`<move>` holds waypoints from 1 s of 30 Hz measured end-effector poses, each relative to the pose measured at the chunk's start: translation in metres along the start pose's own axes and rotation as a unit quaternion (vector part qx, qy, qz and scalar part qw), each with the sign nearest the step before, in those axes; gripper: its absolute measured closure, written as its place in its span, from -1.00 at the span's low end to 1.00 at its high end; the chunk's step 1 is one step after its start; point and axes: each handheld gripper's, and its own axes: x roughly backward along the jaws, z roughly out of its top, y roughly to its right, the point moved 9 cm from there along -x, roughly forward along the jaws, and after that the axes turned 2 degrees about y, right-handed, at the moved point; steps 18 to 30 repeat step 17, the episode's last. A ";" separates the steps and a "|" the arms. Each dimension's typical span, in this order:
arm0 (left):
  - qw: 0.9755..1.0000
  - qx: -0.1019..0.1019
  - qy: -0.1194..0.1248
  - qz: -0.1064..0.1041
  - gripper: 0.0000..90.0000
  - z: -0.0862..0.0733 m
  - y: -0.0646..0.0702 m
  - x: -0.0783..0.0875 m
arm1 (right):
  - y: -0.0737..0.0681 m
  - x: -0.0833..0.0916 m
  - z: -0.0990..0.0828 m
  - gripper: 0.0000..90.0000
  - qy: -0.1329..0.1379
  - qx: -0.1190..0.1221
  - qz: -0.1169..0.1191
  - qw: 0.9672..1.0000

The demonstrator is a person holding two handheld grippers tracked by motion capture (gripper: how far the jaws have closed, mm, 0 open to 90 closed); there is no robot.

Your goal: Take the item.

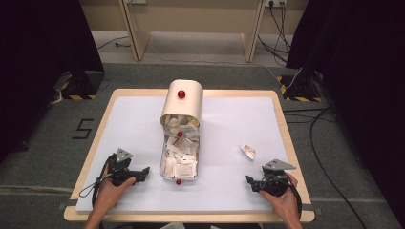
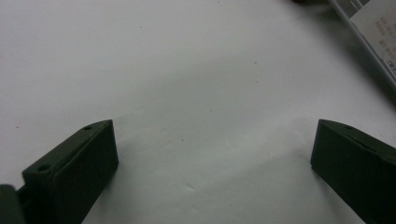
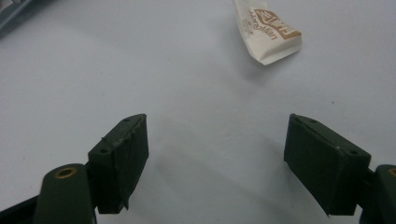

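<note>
An open box (image 1: 180,160) with red knobs lies in the middle of the white table mat, packed with several white sachets; its rounded cream lid (image 1: 182,102) is tipped back behind it. A single white sachet with brown print (image 1: 248,151) (image 3: 270,31) lies alone on the mat, right of the box. My left gripper (image 1: 146,171) (image 2: 212,163) rests open just left of the box's near end, nothing between its jaws. My right gripper (image 1: 249,181) (image 3: 217,156) stands open near the front right, with the lone sachet a little beyond it.
The white mat (image 1: 224,119) covers a wooden-edged table (image 1: 282,125). The box's edge (image 2: 369,42) shows at the top right of the left gripper view. Black curtains, cables and a wooden frame stand on the floor beyond the table.
</note>
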 end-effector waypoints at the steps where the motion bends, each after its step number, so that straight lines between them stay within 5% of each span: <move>1: 1.000 0.000 0.000 0.000 -1.00 0.000 0.000 0.000 | 0.000 0.000 -0.001 -0.51 -0.003 0.004 -0.001 1.000; 10: 1.000 0.000 0.000 0.001 -1.00 0.000 0.000 0.000 | 0.000 -0.002 -0.005 -0.55 -0.010 0.027 -0.006 1.000; 30: 1.000 0.000 0.000 0.001 -1.00 0.000 0.000 0.000 | 0.000 -0.002 -0.005 -0.56 -0.008 0.027 -0.004 1.000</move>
